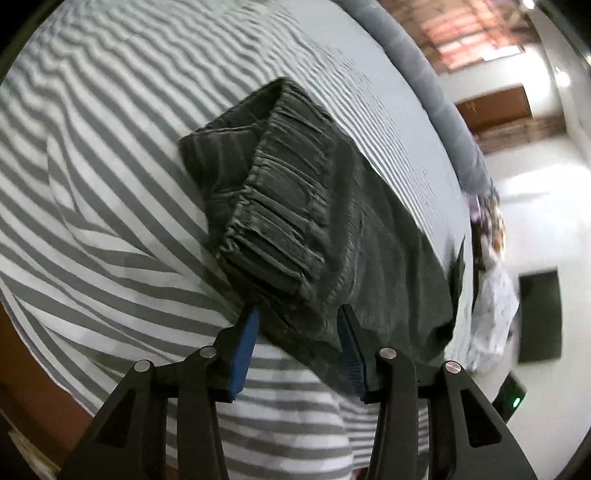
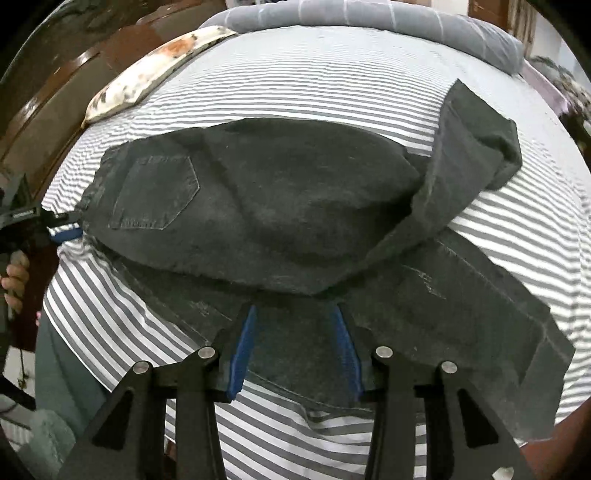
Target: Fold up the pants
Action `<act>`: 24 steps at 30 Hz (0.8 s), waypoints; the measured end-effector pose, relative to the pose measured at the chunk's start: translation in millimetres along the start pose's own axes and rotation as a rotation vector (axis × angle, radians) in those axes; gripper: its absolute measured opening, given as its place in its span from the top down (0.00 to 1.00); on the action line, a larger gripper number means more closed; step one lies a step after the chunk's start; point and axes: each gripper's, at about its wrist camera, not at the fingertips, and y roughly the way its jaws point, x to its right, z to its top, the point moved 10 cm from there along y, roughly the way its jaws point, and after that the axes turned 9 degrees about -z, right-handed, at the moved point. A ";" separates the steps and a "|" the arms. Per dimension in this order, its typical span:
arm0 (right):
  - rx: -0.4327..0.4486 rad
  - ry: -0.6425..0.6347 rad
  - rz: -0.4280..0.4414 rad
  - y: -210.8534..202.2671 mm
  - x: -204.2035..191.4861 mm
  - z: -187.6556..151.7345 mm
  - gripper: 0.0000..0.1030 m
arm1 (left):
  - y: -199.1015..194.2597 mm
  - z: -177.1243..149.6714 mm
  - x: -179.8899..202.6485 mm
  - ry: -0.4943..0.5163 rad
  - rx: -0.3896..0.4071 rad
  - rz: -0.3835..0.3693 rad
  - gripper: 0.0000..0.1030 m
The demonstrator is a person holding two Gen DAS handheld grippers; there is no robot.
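The dark grey pants point(image 2: 266, 206) lie on a bed covered by a grey-and-white striped sheet point(image 2: 332, 77), folded over so that the seat with its back pocket point(image 2: 155, 192) faces up. One leg end point(image 2: 476, 144) is turned back on the right side, and another part spreads toward the lower right.

The left gripper point(image 1: 297, 328) stands parted at the gathered waistband point(image 1: 273, 206); the cloth lies between its blue pads point(image 1: 245, 350), but they do not seem to press it, though the blur makes this hard to judge. The right gripper point(image 2: 293, 332) is parted too, over the near edge of the pants, the fabric loose between its pads.

A patterned pillow point(image 2: 147, 70) lies at the far left of the bed, and a grey blanket point(image 2: 388, 18) along the far end.
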 end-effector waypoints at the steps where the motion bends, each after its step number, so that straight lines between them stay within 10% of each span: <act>1: -0.006 0.010 0.004 2.2 -0.4 -1.4 0.61 | -1.0 2.2 -0.7 -0.011 0.014 -0.003 0.56; 10: -0.053 0.205 0.003 18.4 19.5 4.9 0.60 | 18.0 22.4 -4.0 -0.052 0.086 0.019 0.59; 15: -0.064 0.261 -0.112 22.7 41.6 20.3 0.58 | 21.8 28.3 13.8 0.050 0.137 0.033 0.78; 24: -0.111 0.307 -0.365 46.4 83.7 56.7 0.65 | 16.3 37.1 38.7 0.210 0.186 0.046 0.80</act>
